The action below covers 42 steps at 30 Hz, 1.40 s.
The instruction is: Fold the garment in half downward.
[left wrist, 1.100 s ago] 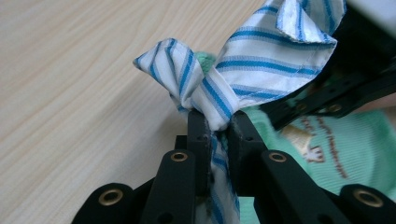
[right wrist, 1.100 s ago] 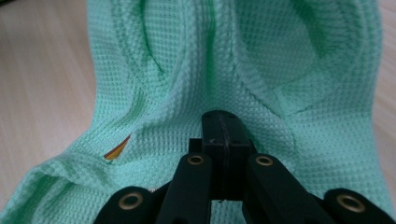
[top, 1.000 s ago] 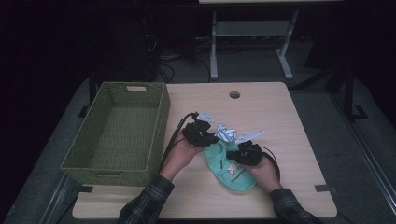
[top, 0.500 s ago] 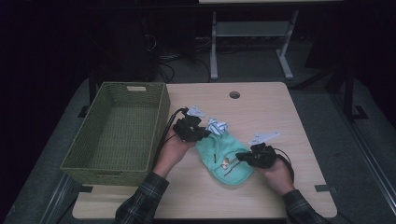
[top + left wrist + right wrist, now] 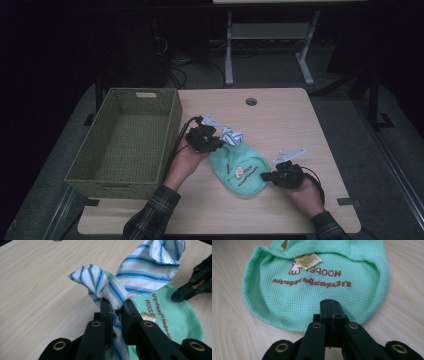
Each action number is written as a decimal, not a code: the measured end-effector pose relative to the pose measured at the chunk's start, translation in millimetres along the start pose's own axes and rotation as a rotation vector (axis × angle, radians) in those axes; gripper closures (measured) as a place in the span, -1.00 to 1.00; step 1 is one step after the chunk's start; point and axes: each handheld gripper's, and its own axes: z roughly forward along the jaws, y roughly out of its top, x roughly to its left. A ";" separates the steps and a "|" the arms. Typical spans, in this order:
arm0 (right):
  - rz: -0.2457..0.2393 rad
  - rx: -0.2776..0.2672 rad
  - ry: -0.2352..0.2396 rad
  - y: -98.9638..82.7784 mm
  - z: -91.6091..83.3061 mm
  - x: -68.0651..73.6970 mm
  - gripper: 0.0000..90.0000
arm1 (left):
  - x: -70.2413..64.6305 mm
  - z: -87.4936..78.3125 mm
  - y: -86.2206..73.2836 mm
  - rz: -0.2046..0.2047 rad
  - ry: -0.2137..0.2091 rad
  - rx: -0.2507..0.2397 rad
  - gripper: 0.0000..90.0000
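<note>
— While the left gripper (image 5: 115, 307) sits at about ten o'clock of the green cloth (image 5: 239, 170), what has it got?

— Its jaws are clamped on the blue-and-white striped fabric (image 5: 130, 280), which bunches up just above the tips. In the high view that striped piece (image 5: 231, 135) lies at the cloth's twelve o'clock edge, touching it.

— And the right gripper (image 5: 272, 176)?

— At the cloth's four o'clock edge, by the hem. In its own view the jaws (image 5: 331, 308) are pressed together; I can't make out any fabric between them, and the cloth's edge lies right at the tips.

— Where does the cloth lie?

— Flat on the wooden table (image 5: 280, 120), a little below centre, brown lettering and a small tag facing up. The woven basket (image 5: 125, 145) stands at nine o'clock of it, just beyond the left hand (image 5: 185, 162).
</note>
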 end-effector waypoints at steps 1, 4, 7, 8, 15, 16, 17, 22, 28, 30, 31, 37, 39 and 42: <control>0.001 -0.002 0.002 -0.1 0.2 0.0 1.00 | -1.7 0.7 0.7 0.010 -0.003 0.004 0.79; 0.001 -0.003 0.002 -0.1 0.4 0.0 1.00 | -8.1 3.6 2.8 0.028 -0.012 0.010 0.78; -0.003 -0.002 -0.002 0.2 0.5 0.3 1.00 | -15.1 7.5 4.6 0.048 -0.022 0.021 0.78; -0.003 -0.001 -0.003 0.3 0.6 0.4 1.00 | -17.0 8.7 5.2 0.059 -0.027 0.027 0.78; -0.004 0.000 -0.003 0.5 0.5 0.5 1.00 | -34.1 23.8 6.8 0.101 -0.065 0.059 0.76; -0.004 0.000 -0.003 0.5 0.5 0.5 1.00 | -34.1 23.8 6.8 0.101 -0.065 0.059 0.76; -0.004 0.000 -0.004 0.4 0.5 0.7 1.00 | -36.3 26.2 6.4 0.100 -0.072 0.063 0.76; -0.001 -0.018 -0.010 0.7 -4.9 -1.2 1.00 | -47.4 39.6 4.6 0.114 -0.103 0.089 0.71; 0.021 -0.043 -0.031 -1.2 -13.2 -8.6 1.00 | -49.4 44.2 3.7 0.103 -0.130 0.090 0.47; 0.033 -0.053 -0.038 -2.6 -16.8 -13.0 1.00 | -48.8 42.2 4.4 0.088 -0.155 0.071 0.26; 0.035 -0.057 -0.040 -2.8 -18.1 -14.1 1.00 | -48.4 41.0 4.9 0.086 -0.162 0.067 0.20; 0.043 -0.063 -0.052 -4.2 -22.4 -17.1 1.00 | -46.9 35.8 6.7 0.083 -0.170 0.044 0.12; 0.044 -0.066 -0.051 -4.3 -23.4 -16.8 1.00 | -46.5 35.0 6.9 0.077 -0.168 0.039 0.12; 0.034 -0.071 -0.050 -4.5 -24.4 -16.2 1.00 | -43.2 33.2 8.6 0.055 -0.166 0.018 0.13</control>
